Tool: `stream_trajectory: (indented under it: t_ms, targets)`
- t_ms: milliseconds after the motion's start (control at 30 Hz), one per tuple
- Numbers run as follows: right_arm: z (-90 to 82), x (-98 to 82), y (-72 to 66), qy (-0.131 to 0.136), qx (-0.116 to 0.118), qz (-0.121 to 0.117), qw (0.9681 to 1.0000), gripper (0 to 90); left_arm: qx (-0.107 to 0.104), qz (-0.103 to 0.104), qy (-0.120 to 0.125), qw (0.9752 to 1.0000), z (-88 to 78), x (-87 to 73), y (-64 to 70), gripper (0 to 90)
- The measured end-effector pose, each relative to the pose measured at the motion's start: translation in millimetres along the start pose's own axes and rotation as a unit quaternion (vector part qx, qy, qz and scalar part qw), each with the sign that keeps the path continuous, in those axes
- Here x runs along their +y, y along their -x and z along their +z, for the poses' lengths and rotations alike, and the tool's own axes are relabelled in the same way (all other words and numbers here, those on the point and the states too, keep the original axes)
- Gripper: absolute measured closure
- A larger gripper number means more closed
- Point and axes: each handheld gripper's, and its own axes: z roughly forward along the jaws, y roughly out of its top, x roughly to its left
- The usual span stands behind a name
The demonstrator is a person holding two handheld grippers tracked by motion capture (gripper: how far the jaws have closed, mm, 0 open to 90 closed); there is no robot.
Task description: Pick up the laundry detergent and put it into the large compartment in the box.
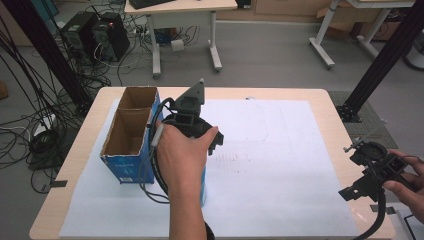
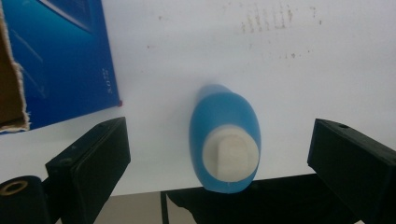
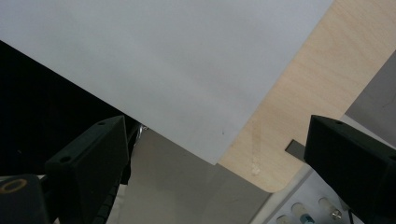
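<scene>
Fingers point(image 2: 88, 163) spread wide, blue bottle point(image 2: 225, 135) upright, cap up

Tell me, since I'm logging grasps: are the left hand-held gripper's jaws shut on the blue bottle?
No. In the left gripper view the left hand-held gripper has its jaws wide apart, clear gaps on both sides of the bottle.

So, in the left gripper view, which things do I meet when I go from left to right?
Cardboard box with blue side → left black jaw → blue bottle with white cap, standing on the white paper → right black jaw.
</scene>
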Motion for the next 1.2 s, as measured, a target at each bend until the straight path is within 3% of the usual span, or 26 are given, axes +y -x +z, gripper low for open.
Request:
stream_trajectory:
  t_ms: [233, 667, 1200]
  targets:
    - [1.8, -0.7, -1.6, -0.002, -0.001, -0.001, 1.0, 6.3, 0.001, 0.005, -0.007, 1.0, 8.8, -1.7, 5.6, 6.1]
    - [3.9, -2.8, -4.7, -0.001, -0.001, -0.007, 1.0, 6.3, -0.002, -0.01, -0.011, 0.9999, 31.2, -11.5, 3.3, 6.1]
    - [8.6, -1.0, -5.4, -0.002, 0.001, -0.007, 1.0, 6.3, 0.0, -0.007, -0.021, 0.9998, 50.0, -9.6, 11.2, 8.7]
